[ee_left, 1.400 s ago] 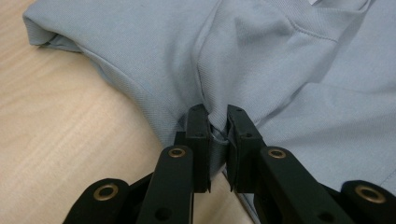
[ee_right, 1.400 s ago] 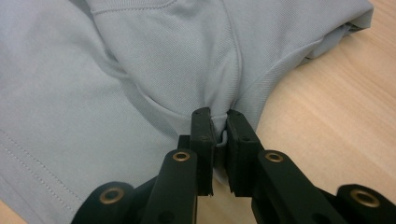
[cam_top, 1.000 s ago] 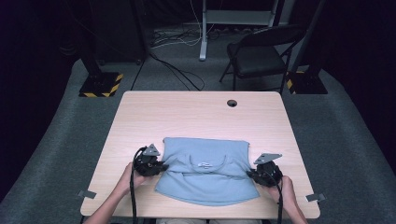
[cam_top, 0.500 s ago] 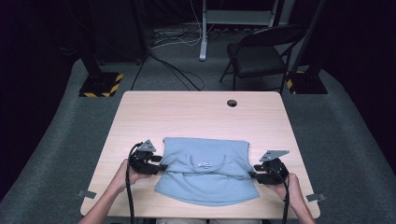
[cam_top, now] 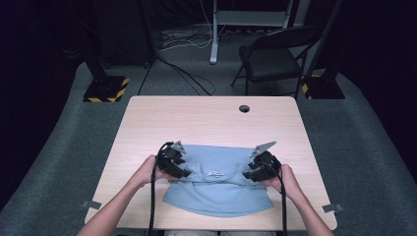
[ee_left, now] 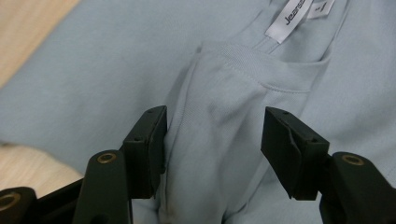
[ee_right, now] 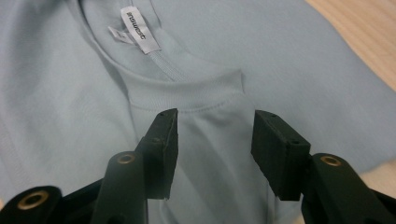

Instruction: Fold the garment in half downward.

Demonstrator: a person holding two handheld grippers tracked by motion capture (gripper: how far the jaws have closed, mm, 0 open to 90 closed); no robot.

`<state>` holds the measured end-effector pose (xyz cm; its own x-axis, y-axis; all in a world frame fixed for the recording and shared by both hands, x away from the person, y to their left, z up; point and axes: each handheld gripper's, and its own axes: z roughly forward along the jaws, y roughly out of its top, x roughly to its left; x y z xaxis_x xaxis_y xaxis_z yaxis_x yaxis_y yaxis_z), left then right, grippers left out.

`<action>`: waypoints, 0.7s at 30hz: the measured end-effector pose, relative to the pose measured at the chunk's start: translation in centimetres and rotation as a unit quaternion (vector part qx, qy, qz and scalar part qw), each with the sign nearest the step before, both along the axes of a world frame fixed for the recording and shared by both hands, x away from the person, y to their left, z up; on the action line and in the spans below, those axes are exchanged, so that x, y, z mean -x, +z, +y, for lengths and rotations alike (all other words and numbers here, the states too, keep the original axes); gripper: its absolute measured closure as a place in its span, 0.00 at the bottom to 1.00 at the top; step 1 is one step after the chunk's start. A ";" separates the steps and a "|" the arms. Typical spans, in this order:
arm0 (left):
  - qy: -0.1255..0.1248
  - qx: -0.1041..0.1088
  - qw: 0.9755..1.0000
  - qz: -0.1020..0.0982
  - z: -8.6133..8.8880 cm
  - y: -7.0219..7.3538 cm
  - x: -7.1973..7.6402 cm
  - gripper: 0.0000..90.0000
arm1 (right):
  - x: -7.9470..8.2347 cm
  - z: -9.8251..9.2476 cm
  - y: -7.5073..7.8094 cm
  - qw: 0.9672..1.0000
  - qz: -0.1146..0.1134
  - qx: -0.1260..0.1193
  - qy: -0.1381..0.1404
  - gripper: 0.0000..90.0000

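A light blue T-shirt [cam_top: 216, 187] lies folded on the near half of the wooden table [cam_top: 206, 123], its collar and white neck label [cam_top: 215, 173] facing up. My left gripper [cam_top: 186, 173] rests at the shirt's left shoulder, jaws open around a raised fold of cloth [ee_left: 215, 140] beside the collar. My right gripper [cam_top: 247, 173] sits at the right shoulder, also open, its jaws straddling the collar's ribbed edge [ee_right: 210, 100]. The label [ee_right: 140, 30] lies just beyond the right jaws, and the same label [ee_left: 299, 14] lies ahead of the left jaws.
A round cable hole [cam_top: 244, 108] sits near the table's far edge. A black folding chair [cam_top: 275, 59] stands behind the table, and a hazard-striped stand base [cam_top: 105, 88] at far left. Tape tabs [cam_top: 90, 204] mark the near corners. Cables trail from both grippers.
Both grippers have moved inward over the shirt towards the collar, from its outer side edges to its shoulders. The shirt has not visibly shifted.
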<state>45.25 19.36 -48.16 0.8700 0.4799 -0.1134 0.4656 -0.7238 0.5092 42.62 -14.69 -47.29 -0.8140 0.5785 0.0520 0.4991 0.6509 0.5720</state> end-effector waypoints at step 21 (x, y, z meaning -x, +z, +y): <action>0.007 0.010 1.000 0.003 0.1 -1.0 -0.2 0.70 | -1.1 -0.3 -1.2 1.000 0.023 0.014 -0.010 0.87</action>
